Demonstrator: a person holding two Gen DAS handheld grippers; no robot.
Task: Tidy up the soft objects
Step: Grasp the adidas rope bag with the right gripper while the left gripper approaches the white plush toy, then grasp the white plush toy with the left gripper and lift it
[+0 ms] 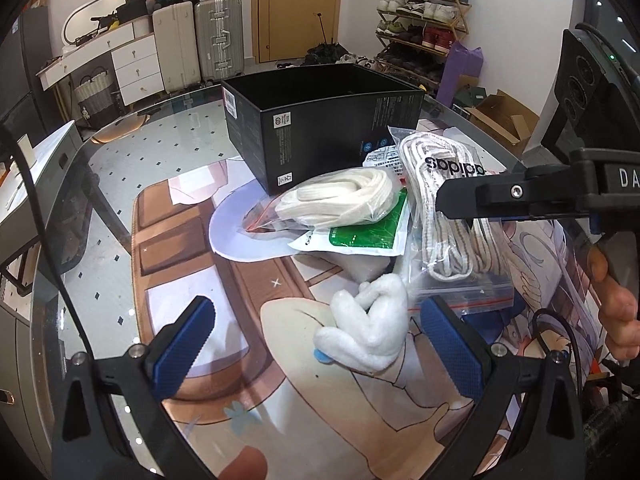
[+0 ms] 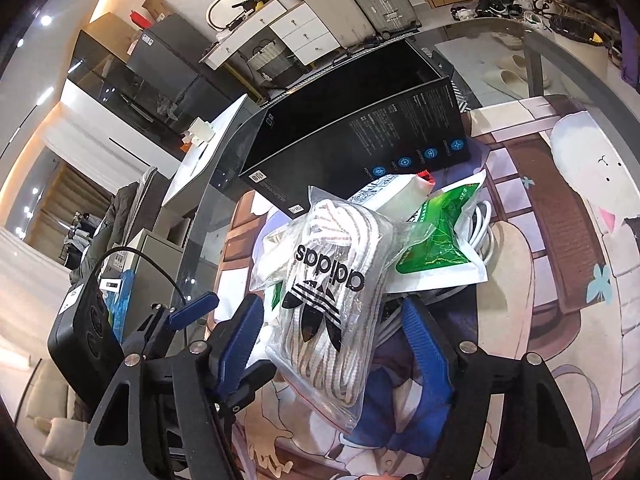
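Note:
A clear zip bag of white laces with an adidas logo [image 2: 328,292] lies between the open fingers of my right gripper [image 2: 332,340]; the pads stand beside it, apart. In the left wrist view this bag [image 1: 448,216] sits under the right gripper's finger [image 1: 480,196]. My left gripper [image 1: 320,344] is open around a white plush piece [image 1: 368,328] on the mat. A second bag of cream laces [image 1: 340,196] rests on a green-and-white pouch [image 1: 360,236]. An open black box [image 1: 320,120] stands behind the pile.
The pile lies on a printed cartoon mat [image 1: 248,380] on a glass table [image 1: 120,160]. A white cable coil [image 2: 480,224] lies under the green pouch [image 2: 436,248]. Suitcases, drawers and a shoe rack [image 1: 424,20] stand beyond.

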